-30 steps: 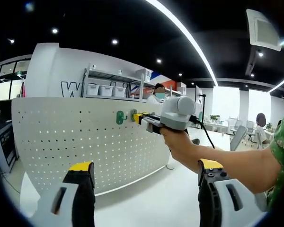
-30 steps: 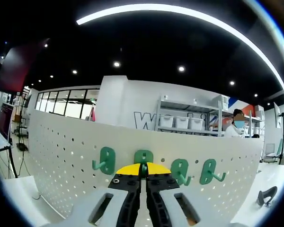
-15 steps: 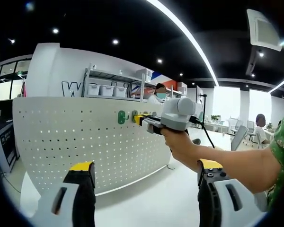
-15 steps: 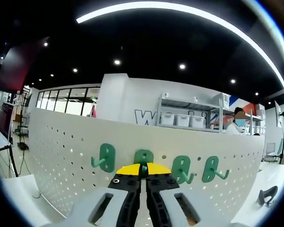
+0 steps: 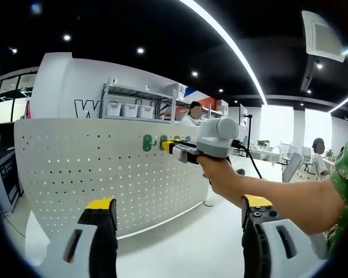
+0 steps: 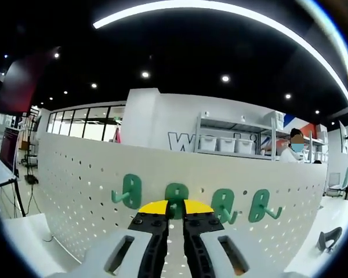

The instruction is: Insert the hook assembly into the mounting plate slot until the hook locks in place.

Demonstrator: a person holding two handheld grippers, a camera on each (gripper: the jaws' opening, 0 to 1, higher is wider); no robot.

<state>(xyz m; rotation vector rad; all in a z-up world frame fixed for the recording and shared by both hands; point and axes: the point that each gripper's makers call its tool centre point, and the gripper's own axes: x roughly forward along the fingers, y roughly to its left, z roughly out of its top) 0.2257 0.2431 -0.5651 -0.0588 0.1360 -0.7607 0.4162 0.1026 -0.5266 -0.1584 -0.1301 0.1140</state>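
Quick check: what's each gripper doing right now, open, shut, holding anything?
Left gripper: open, holding nothing.
Right gripper: slightly parted around the green hook on the pegboard.

Four green hooks [image 6: 177, 200] hanging in a row on the white perforated mounting plate [image 6: 75, 191], standing upright; second from left [image 6: 177, 200] sitting right ahead of yellow-tipped jaws.

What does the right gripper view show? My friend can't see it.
The right gripper points its yellow-tipped jaws at a green hook on a white pegboard. Three more green hooks hang in the same row.
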